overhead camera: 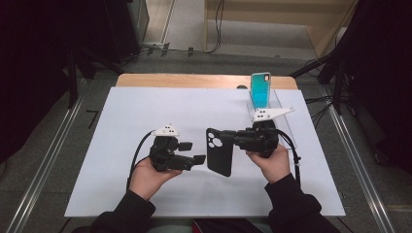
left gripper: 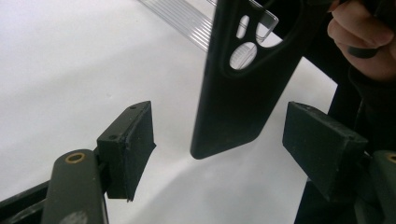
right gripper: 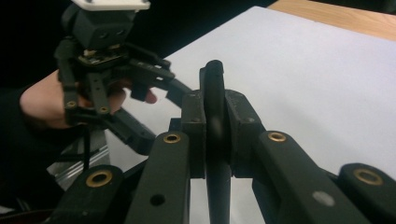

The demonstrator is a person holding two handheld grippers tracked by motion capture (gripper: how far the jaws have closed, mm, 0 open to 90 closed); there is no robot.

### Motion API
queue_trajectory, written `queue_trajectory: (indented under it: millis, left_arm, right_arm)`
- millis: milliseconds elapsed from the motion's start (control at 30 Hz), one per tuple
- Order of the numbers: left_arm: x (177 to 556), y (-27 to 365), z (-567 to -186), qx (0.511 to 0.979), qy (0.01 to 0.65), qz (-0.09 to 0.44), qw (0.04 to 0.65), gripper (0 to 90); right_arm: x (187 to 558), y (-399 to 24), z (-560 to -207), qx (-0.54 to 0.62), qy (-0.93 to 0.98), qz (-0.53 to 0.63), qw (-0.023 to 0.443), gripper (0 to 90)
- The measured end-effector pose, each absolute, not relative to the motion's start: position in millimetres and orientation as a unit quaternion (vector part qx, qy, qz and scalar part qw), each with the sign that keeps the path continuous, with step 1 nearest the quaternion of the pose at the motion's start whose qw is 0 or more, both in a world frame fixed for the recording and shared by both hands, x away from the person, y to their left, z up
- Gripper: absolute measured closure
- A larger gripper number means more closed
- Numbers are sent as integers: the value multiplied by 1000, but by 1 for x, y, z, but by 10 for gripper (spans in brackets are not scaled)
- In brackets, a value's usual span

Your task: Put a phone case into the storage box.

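Phone case handoff hanging over the table

Right hand-held gripper (overhead camera: 232, 137) is clamped tight on the black phone case (overhead camera: 219, 151), holding it on edge above the white table (overhead camera: 121, 111). Left hand-held gripper (left gripper: 219, 135) has its jaws apart, the case's lower end between the pads (left gripper: 135, 135) but untouched. Honestly, if the right lets go before the left bites, I'd guess it drops or twists. Left gripper view shows that gap clearly; high view adds the teal phone (overhead camera: 260, 90) on its clear stand (overhead camera: 277, 99) behind.
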State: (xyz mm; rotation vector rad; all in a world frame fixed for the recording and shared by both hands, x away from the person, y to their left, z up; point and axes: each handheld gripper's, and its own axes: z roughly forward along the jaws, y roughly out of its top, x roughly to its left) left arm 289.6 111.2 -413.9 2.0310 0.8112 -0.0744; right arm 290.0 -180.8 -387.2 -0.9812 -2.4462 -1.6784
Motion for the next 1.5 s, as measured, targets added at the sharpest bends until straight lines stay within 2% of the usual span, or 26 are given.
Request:
queue_trajectory:
  millis: [567,1067,1300,1500]
  left_arm:
    - [292,106,-406,836,278,-34,472,249]
    - [291,102,-404,837,260,-51,478,252]
    - [293,105,-403,829,251,-70,494,385]
    - [291,104,-404,828,226,-86,505,588]
  right_arm:
    - [291,-175,-390,-264,-797,-540,57,777]
    - [290,-164,-394,-229,-811,-530,91,777]
    - [290,-161,-394,-219,-809,-535,107,777]
    - [291,-162,-395,-218,-804,-540,117,777]
